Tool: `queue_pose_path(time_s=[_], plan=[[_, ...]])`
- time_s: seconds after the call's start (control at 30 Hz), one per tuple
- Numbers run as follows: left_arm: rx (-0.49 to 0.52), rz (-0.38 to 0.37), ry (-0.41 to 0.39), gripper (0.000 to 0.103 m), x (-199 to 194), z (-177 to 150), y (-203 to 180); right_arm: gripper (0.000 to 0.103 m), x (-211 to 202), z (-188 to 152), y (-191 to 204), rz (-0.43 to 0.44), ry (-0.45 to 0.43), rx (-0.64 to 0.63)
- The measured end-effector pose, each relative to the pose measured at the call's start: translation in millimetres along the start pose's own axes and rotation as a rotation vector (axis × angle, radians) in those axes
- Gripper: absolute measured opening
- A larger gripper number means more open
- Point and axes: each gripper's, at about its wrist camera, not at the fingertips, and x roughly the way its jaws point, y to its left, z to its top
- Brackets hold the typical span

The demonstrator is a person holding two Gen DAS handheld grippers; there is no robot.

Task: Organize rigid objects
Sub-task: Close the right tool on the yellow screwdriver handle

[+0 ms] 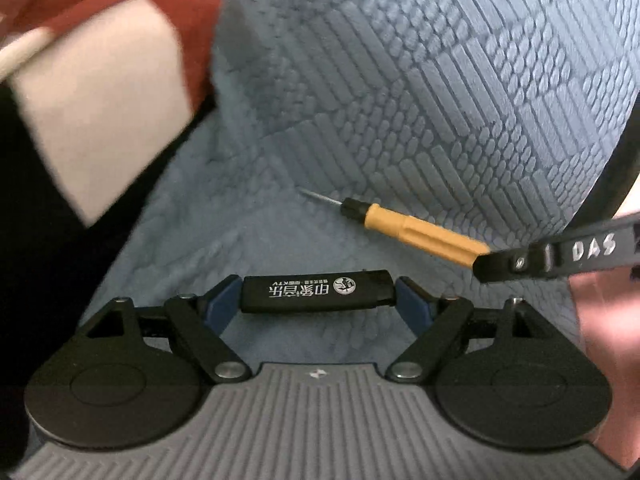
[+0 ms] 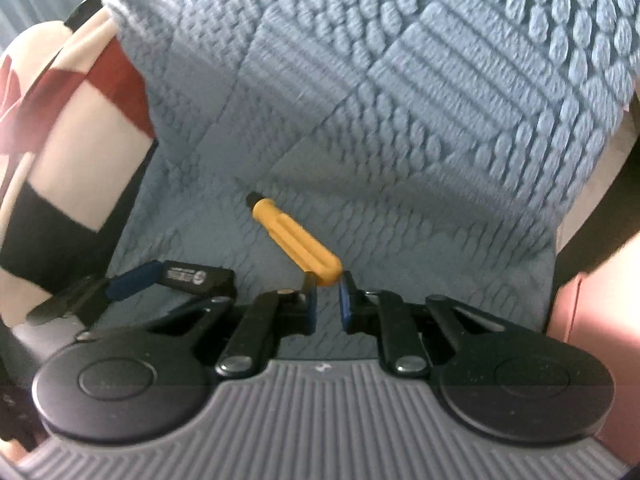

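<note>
Left gripper (image 1: 318,294) clamped endwise on a black lighter (image 1: 318,291): blue pads (image 1: 218,306) pressing on its two short ends, body spanning the jaws crosswise, at 6 o'clock in the left wrist view. Lighter slim, rectangular, matte black; white printed characters and a round white logo along the upward face, reading upside down from this camera. Same lighter (image 2: 196,276) seen at 9 o'clock in the right wrist view, carried just above the fabric.

Right gripper (image 2: 325,280) nearly closed, pinching the butt end of a small screwdriver (image 2: 298,240). Handle yellow-orange, fluted lengthwise, rounded at the gripped end; black collar, then a thin metal shaft pointing toward 10 o'clock. Shaft blurred in the right wrist view, clearer in the left wrist view, where the screwdriver (image 1: 412,230) sits at 3 o'clock with the right tool's black finger (image 1: 516,262) on its end.

Below both: blue quilted bedspread (image 1: 440,80) with raised woven blocks. Red, white and black checked cloth (image 1: 100,80) at 10 o'clock.
</note>
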Motion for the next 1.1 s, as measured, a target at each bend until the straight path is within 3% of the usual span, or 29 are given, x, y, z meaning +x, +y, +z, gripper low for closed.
queue_pose_path(time_s=[0.17,0.23,0.4,0.53,0.63,0.67,0.7,0.77,0.97,1.07,1.1], plan=[[-0.034,-0.012,-0.007,0.086,-39,-12,27,0.011,-3,-20,21,0.004,0.012,-0.008],[-0.049,-0.023,0.001,0.086,-48,-18,32,0.004,-3,-29,31,0.006,0.017,-0.011],[-0.076,-0.019,0.005,0.086,-64,-27,47,0.004,-9,-46,54,-0.001,0.011,-0.015],[-0.105,-0.015,0.014,0.086,-67,-30,56,0.006,-11,-49,66,-0.024,-0.063,-0.026],[-0.107,-0.018,0.018,0.086,-68,-29,58,0.009,-5,-47,74,-0.092,-0.111,-0.081],[-0.108,-0.021,0.018,0.086,-67,-28,58,0.014,-1,-45,74,-0.115,-0.105,-0.094],[-0.112,-0.025,0.020,0.086,-68,-28,58,0.030,4,-43,74,-0.136,-0.102,-0.099],[-0.115,-0.036,0.028,0.086,-67,-28,58,0.044,17,-40,70,-0.145,-0.100,-0.080],[-0.125,-0.036,0.036,0.086,-72,-33,61,0.041,40,-39,61,-0.125,-0.060,-0.012],[-0.143,-0.035,0.042,0.086,-76,-36,65,0.025,41,-42,69,-0.150,-0.069,-0.076],[-0.149,-0.039,0.046,0.086,-78,-37,66,0.024,43,-42,72,-0.157,-0.067,-0.098]])
